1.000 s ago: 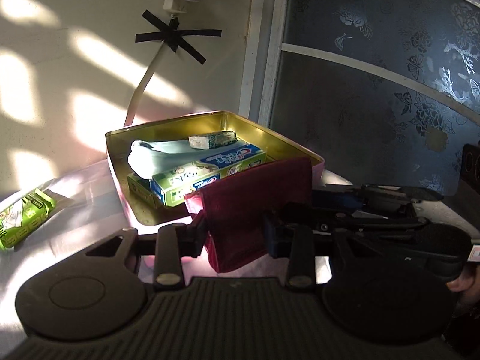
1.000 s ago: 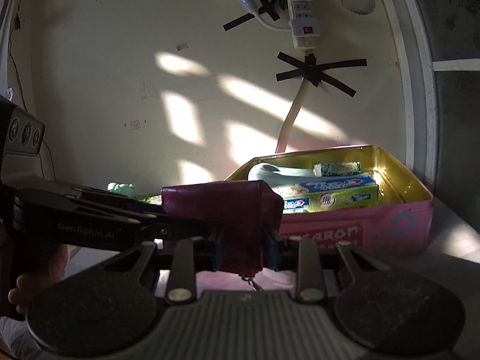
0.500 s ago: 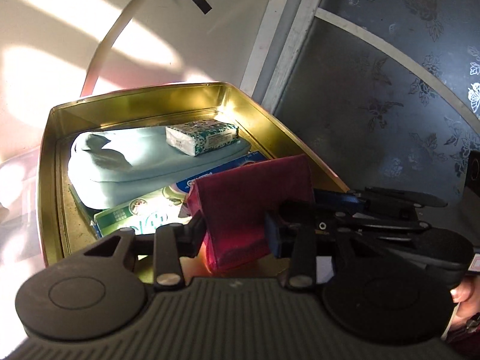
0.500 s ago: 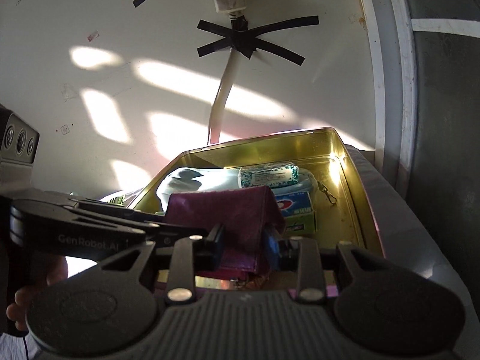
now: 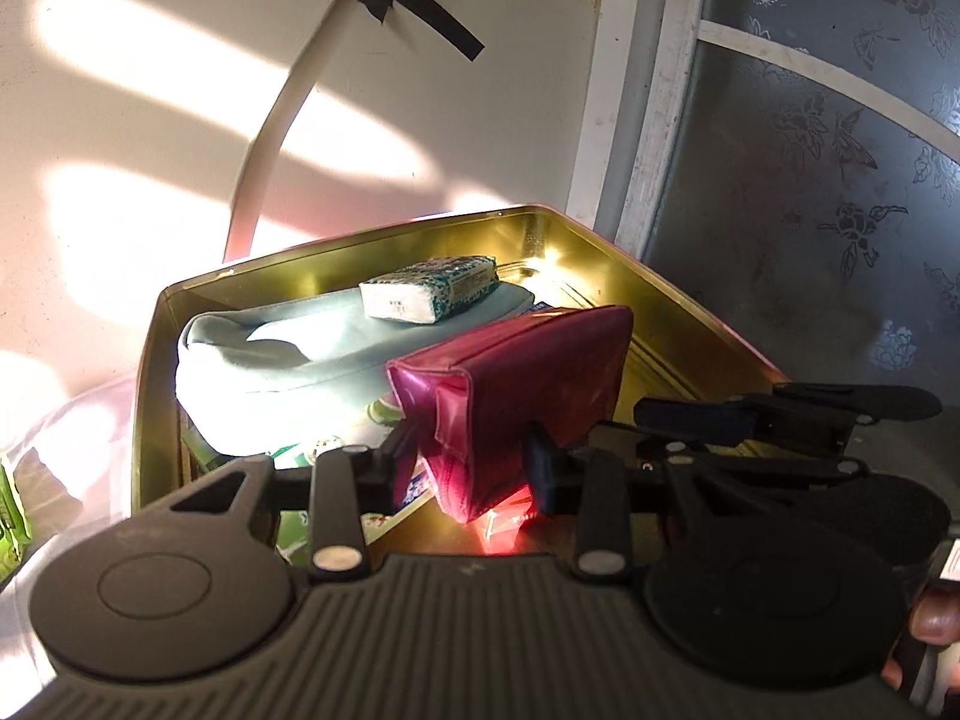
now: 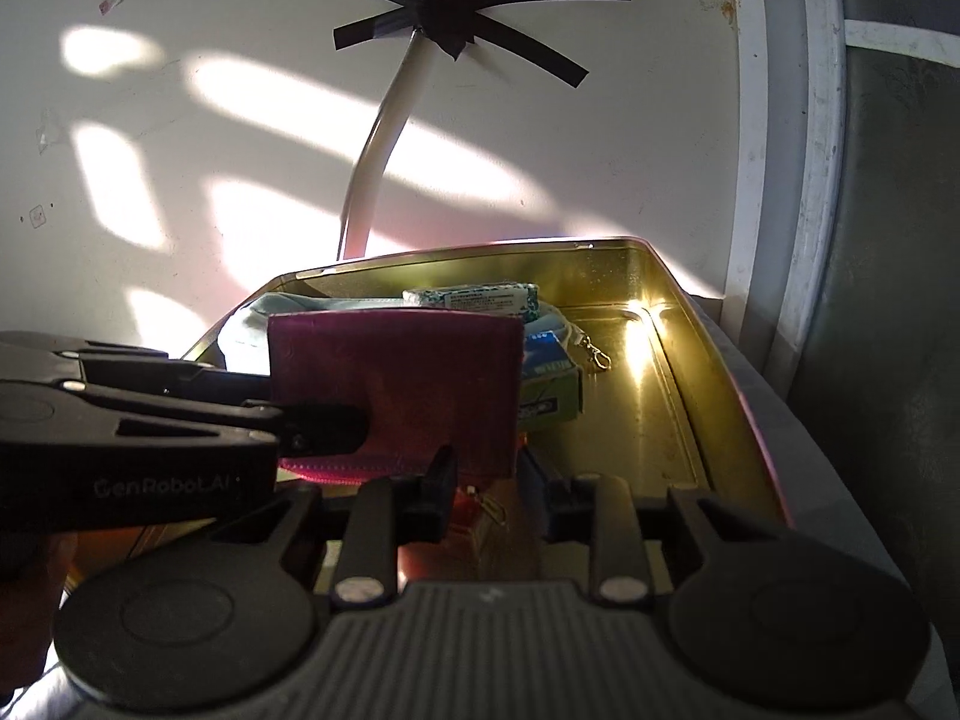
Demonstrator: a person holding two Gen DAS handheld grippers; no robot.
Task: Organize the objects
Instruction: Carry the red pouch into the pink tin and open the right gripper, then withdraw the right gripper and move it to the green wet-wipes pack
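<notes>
A magenta pouch (image 5: 516,396) hangs inside the gold tin (image 5: 678,324), over its near right part. My left gripper (image 5: 474,456) is shut on the pouch's lower end. In the right wrist view the pouch (image 6: 396,384) stands in front of my right gripper (image 6: 498,480), whose fingers sit just below its bottom edge with a gap between them; whether they still pinch it is unclear. The left gripper's finger (image 6: 312,420) presses the pouch from the left. The tin (image 6: 690,372) also holds a pale blue cloth bag (image 5: 288,348), a small patterned box (image 5: 432,288) and toothpaste boxes (image 6: 552,396).
The tin sits against a white wall with a taped cable (image 5: 270,138). A grey patterned door panel (image 5: 810,180) is on the right. A green packet (image 5: 9,510) lies on the table left of the tin. A small clasp (image 6: 594,354) lies on the tin's bare floor.
Both grippers moved forward and down, carrying the pouch from outside the tin's near wall to inside it. The right gripper's fingers have widened and now sit lower on the pouch.
</notes>
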